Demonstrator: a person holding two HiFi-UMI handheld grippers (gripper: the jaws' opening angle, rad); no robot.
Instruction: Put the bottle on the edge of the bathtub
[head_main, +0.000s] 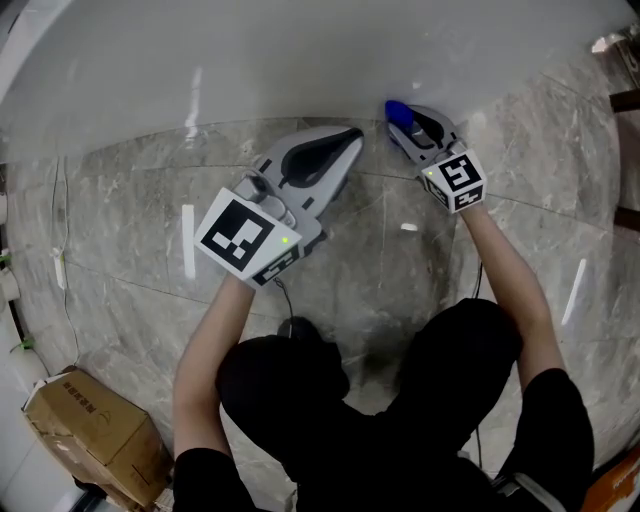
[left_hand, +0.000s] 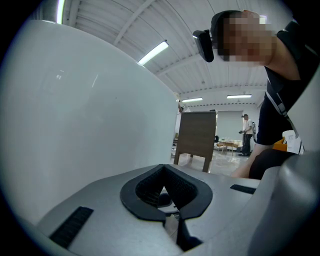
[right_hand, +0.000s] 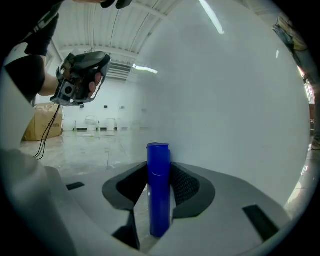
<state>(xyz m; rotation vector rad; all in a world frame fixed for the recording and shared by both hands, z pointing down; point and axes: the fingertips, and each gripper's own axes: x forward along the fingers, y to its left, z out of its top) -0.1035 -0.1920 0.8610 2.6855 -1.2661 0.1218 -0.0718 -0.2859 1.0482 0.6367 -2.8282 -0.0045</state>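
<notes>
A blue bottle (head_main: 397, 112) stands upright between the jaws of my right gripper (head_main: 403, 128), which is shut on it. The bottle is close against the white bathtub wall (head_main: 300, 50), low above the marble floor. In the right gripper view the blue bottle (right_hand: 159, 190) rises between the dark pads (right_hand: 184, 185), with the tub wall (right_hand: 240, 100) just behind. My left gripper (head_main: 352, 138) hovers to the left of the right one, pointing at the tub. Its jaws meet at the tips with nothing between them, as the left gripper (left_hand: 162, 169) shows in its own view beside the tub wall (left_hand: 75, 125).
A cardboard box (head_main: 95, 430) sits at the lower left on the marble floor (head_main: 380, 260). A cable (head_main: 62, 262) runs along the left side. In the left gripper view a brown panel (left_hand: 196, 135) stands further off, with a person (left_hand: 247, 134) beyond it.
</notes>
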